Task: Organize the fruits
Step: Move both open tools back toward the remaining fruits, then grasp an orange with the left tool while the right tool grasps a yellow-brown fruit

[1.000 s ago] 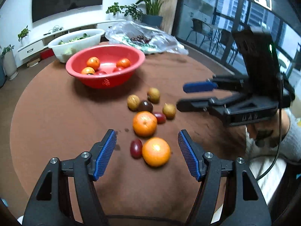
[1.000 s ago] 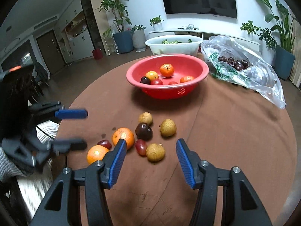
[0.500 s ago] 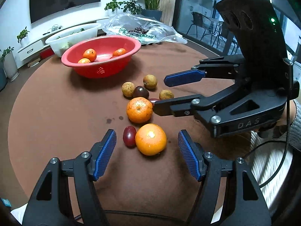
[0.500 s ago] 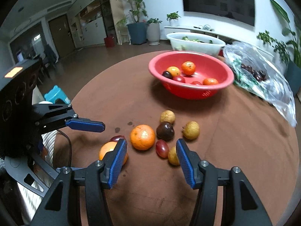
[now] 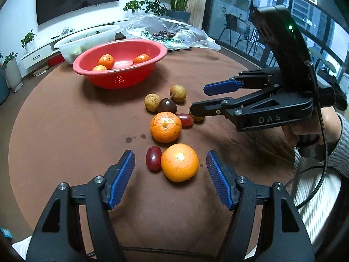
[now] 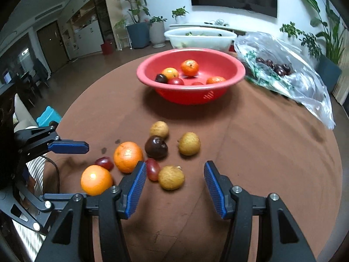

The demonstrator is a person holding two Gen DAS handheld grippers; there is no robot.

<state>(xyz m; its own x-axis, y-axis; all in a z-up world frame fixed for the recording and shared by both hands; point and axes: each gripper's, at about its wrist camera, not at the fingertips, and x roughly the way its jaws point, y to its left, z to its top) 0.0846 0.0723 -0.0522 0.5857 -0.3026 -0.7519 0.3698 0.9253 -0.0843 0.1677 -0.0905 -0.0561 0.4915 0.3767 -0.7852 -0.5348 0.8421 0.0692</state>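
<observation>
Loose fruit lies on the brown round table (image 5: 65, 131). My left gripper (image 5: 170, 175) is open, its jaws either side of the near orange (image 5: 180, 165) and a red grape tomato (image 5: 153, 157). A second orange (image 5: 165, 127) lies just beyond. My right gripper (image 6: 174, 186) is open around a tan longan (image 6: 171, 177), beside a red grape tomato (image 6: 152, 168). Farther off lie a dark plum (image 6: 156, 147) and two more longans (image 6: 189, 143). The red bowl (image 6: 218, 97) at the back holds oranges and dark fruit. The right gripper also shows in the left wrist view (image 5: 200, 98).
A white basin (image 6: 200, 40) with greens stands behind the red bowl. A clear plastic bag (image 6: 290, 74) with dark fruit lies at the back right. The left gripper's fingers (image 6: 67, 147) reach in from the left. The table edge is close below both grippers.
The right gripper has drawn back to the right and now brackets the near longan. The left gripper has come closer to the near orange.
</observation>
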